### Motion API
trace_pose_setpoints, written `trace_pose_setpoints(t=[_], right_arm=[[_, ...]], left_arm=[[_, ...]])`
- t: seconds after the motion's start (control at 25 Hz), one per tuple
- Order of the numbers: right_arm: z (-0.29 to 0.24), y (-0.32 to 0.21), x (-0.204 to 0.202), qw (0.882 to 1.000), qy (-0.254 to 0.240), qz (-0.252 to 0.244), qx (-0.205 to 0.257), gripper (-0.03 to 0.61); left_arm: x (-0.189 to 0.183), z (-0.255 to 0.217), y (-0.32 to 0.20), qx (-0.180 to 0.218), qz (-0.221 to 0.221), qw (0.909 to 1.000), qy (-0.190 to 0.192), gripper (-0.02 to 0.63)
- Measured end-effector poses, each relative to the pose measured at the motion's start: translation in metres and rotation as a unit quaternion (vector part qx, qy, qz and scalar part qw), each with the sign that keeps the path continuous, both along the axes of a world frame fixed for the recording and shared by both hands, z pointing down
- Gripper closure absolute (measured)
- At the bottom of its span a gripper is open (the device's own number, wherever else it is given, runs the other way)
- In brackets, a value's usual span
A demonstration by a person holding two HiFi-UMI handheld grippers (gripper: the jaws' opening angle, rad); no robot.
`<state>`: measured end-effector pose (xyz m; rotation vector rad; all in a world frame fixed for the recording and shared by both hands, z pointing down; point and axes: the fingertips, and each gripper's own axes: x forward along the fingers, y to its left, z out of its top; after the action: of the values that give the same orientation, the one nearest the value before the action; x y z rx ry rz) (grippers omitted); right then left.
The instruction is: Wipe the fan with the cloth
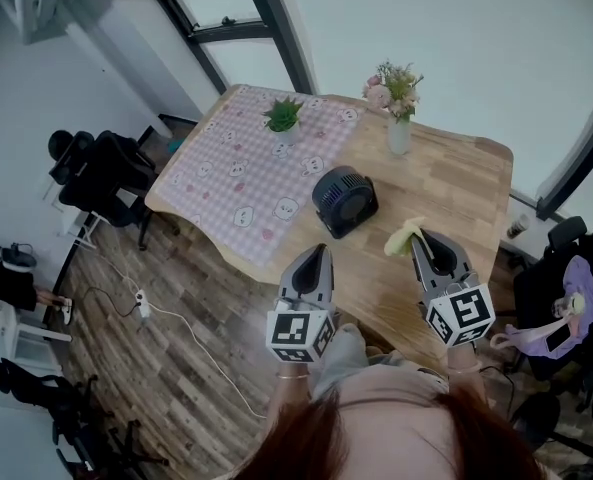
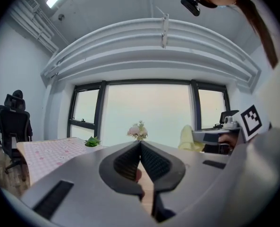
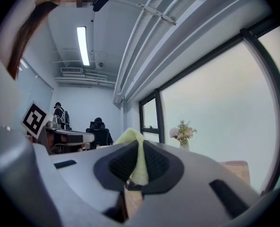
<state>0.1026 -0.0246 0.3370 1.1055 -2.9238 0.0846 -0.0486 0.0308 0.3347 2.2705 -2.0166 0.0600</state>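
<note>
The fan [image 1: 343,200] is a dark round unit lying on the wooden table [image 1: 456,183], just right of the pink checked tablecloth [image 1: 246,178]. Near the table's front edge, my right gripper [image 1: 420,238] is shut on a pale yellow cloth [image 1: 404,236], right of and nearer than the fan. In the right gripper view the cloth [image 3: 138,162] is pinched between the jaws of that gripper [image 3: 140,144] and sticks up past them. My left gripper [image 1: 316,255] is shut and empty, just in front of the fan; its jaws [image 2: 140,144] meet with nothing between. Neither gripper view shows the fan.
A small green potted plant [image 1: 282,116] stands on the tablecloth at the back. A vase of pink flowers [image 1: 397,103] stands at the table's far edge. Black office chairs [image 1: 101,173] stand left of the table, and a cable with a power strip [image 1: 142,306] lies on the floor.
</note>
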Motion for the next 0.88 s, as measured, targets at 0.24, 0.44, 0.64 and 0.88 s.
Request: trace_pose_setpoints(t=[0.24, 0.44, 0.64, 0.88], right_arm=[[-0.004, 0.007, 0.012, 1.000, -0.002, 0.000, 0.009, 0.551], [-0.006, 0.005, 0.017, 1.000, -0.004, 0.005, 0.016, 0.551], [-0.007, 0.008, 0.016, 1.000, -0.002, 0.005, 0.019, 0.551], [-0.012, 0.011, 0.017, 1.000, 0.000, 0.002, 0.027, 0.551]], left_arm=[[0.023, -0.010, 0.004, 0.006, 0.031, 0.9995, -0.002, 0.601], [0.031, -0.013, 0.007, 0.007, 0.037, 0.9992, -0.012, 0.601], [0.036, -0.012, 0.007, 0.012, 0.046, 0.9986, -0.021, 0.600], [0.039, -0.013, 0.008, 0.011, 0.046, 0.9988, -0.014, 0.601]])
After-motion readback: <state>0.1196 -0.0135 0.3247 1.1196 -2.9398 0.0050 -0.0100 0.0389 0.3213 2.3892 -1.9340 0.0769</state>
